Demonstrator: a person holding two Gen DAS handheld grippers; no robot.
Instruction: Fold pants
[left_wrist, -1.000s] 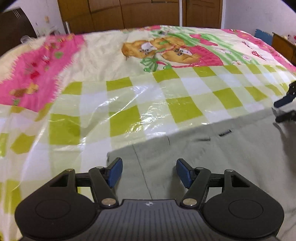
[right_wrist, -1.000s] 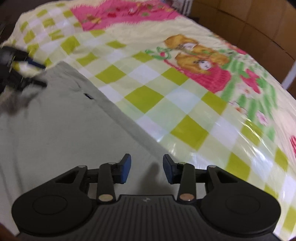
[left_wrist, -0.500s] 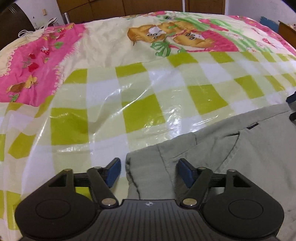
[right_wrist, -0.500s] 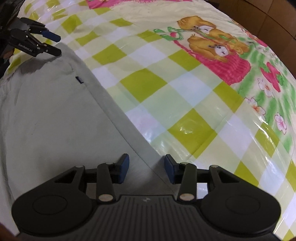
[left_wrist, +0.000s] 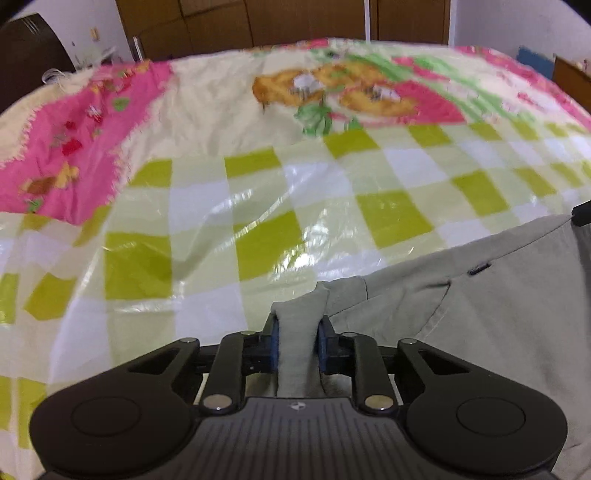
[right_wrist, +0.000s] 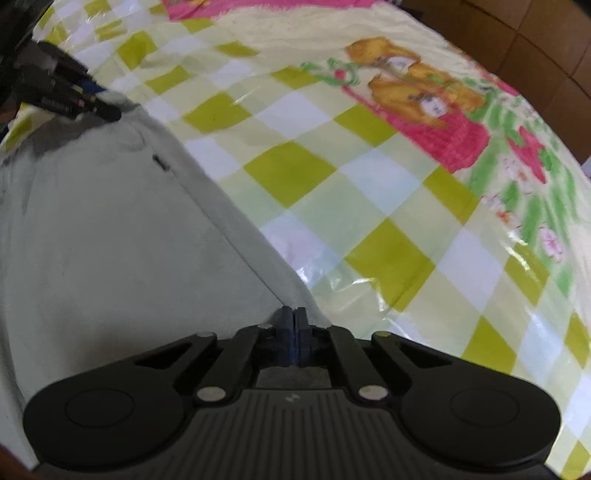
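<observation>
From the left wrist: covering 9 through 2 o'clock, a glossy lime-and-white checked bedsheet (left_wrist: 258, 206) with pink patches and a bear print. At 6 o'clock, the left gripper (left_wrist: 297, 325), closing, pads pressed on a bunched-up fold at the corner of the grey-green cotton pants (left_wrist: 480, 332). Lifted into a ridge between the blue pads, that fold. Lying flat from 6 out to 3 o'clock, the rest of the pants, pocket seam upward. From the right wrist: at 10 o'clock, the left gripper again, on the far corner of the pants. Filling 7 through 10 o'clock, the pants, their straight edge running down to 6. At 6 o'clock, the right gripper (right_wrist: 293, 317), clenched tight, pads meeting right on that edge; cannot tell whether cloth is caught between them. From 12 to 4 o'clock, more bedsheet.
</observation>
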